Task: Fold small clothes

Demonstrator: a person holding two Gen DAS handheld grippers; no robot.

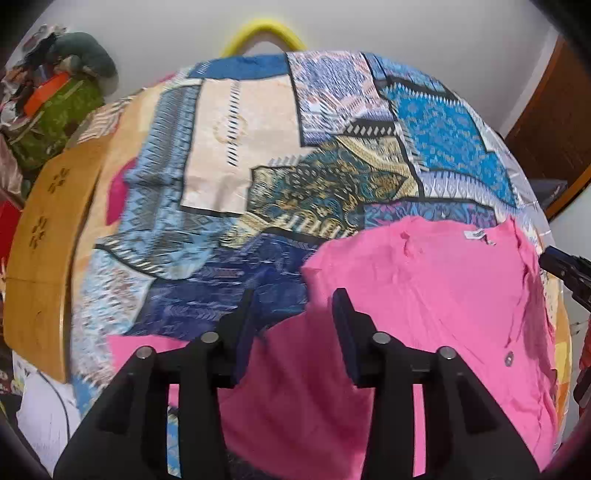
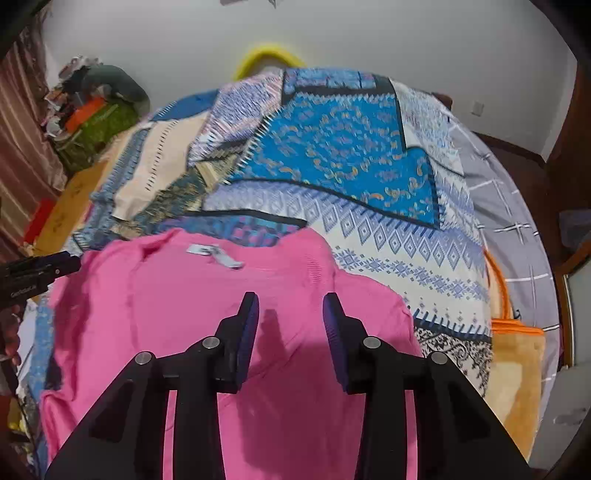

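Note:
A small pink garment [image 1: 424,295] lies spread on a patterned patchwork bedspread [image 1: 295,147], its white neck label [image 1: 474,233] at the far edge. It also shows in the right wrist view [image 2: 221,295], with its label [image 2: 214,254]. My left gripper [image 1: 293,299] is open and empty, just above the garment's left edge. My right gripper [image 2: 290,302] is open and empty above the garment's right part. The right gripper's tip shows at the left view's right edge [image 1: 569,269]; the left gripper shows at the right view's left edge [image 2: 37,271].
The bedspread [image 2: 351,155] covers a bed. A wooden board [image 1: 48,258] runs along its left side. A green cluttered pile [image 1: 55,107] stands at the far left. A yellow hoop [image 1: 264,33] leans on the white wall. An orange blanket [image 2: 517,369] and a grey checked sheet [image 2: 517,221] lie to the right.

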